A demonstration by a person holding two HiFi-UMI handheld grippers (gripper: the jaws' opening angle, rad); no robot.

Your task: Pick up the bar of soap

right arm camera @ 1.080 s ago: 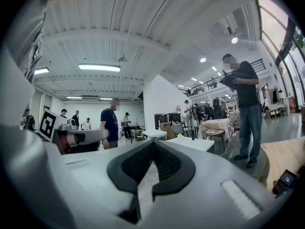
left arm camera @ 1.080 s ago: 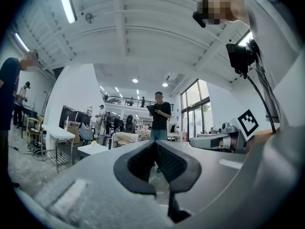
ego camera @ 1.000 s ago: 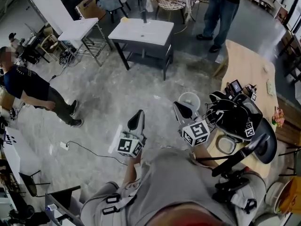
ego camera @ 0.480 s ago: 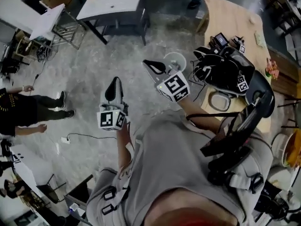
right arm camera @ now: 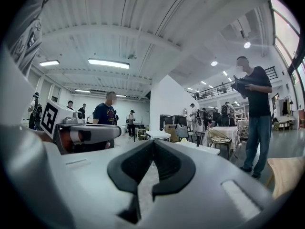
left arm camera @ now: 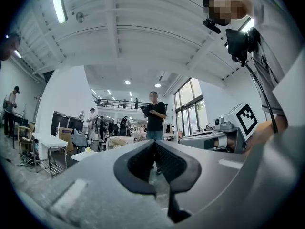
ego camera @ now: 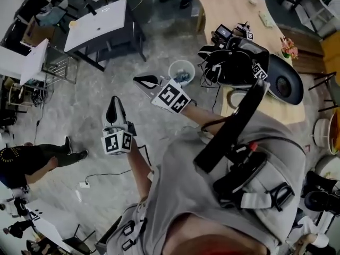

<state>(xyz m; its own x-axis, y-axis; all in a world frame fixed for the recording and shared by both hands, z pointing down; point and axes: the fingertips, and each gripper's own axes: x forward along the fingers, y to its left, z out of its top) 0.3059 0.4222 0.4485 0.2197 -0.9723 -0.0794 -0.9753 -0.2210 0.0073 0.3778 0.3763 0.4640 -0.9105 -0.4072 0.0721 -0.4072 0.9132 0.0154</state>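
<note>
There are two grippers, one in each hand. The left gripper (ego camera: 112, 104) and the right gripper (ego camera: 141, 80) both point out over the gray floor (ego camera: 69, 105), level and side by side, a little apart. Each one has one cube with black and white squares on it. Seen from its own camera, the left gripper has its two jaws squeezed tight together with nothing between them. The right gripper is the same in its own view: jaws clenched and nothing held.

The bar of soap is too small to pick out in any view, so I cannot tell where it is.

One white bucket (ego camera: 181, 70) stands on the floor just past the right gripper. One wooden table (ego camera: 234, 4) is next to it, with a pile of black gear (ego camera: 234, 62) on top. One white table (ego camera: 101, 20) with dark legs stands farther off.

From the head view, one person (ego camera: 32, 161) is on the floor to the left. The left gripper view shows one person in a black shirt (left arm camera: 155, 116) standing ahead
</note>
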